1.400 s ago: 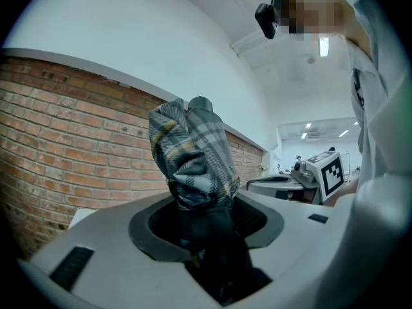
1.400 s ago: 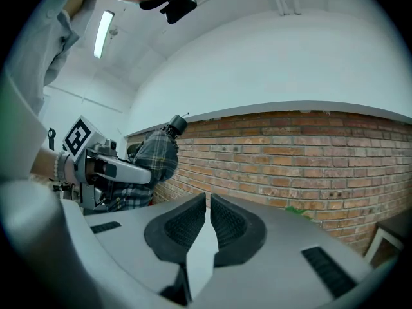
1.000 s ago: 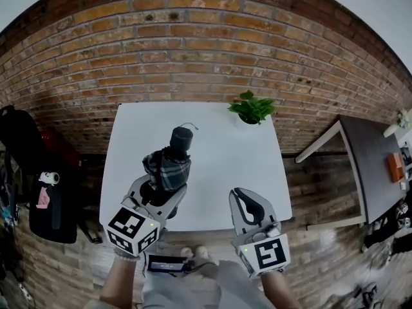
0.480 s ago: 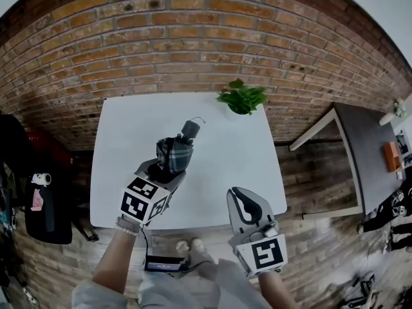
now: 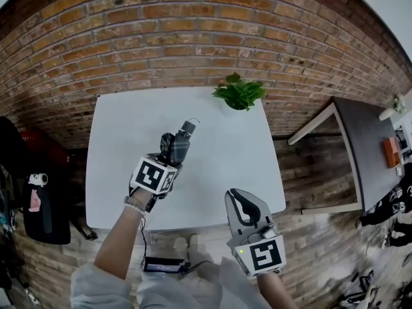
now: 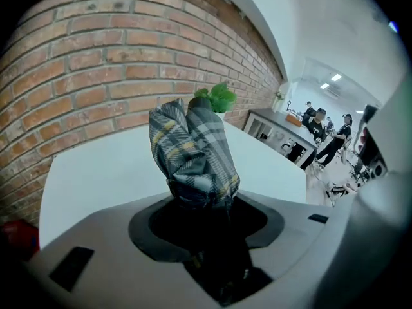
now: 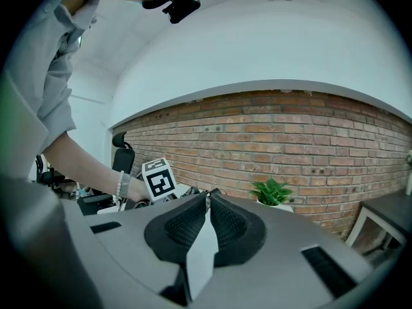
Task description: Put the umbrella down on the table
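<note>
Two claws show: our left claw pinches the folded grey-and-yellow plaid umbrella over the white counter, long axis running straight out from the claw toward the brick wall; our right claw, pressed together empty, hangs farther off.
</note>
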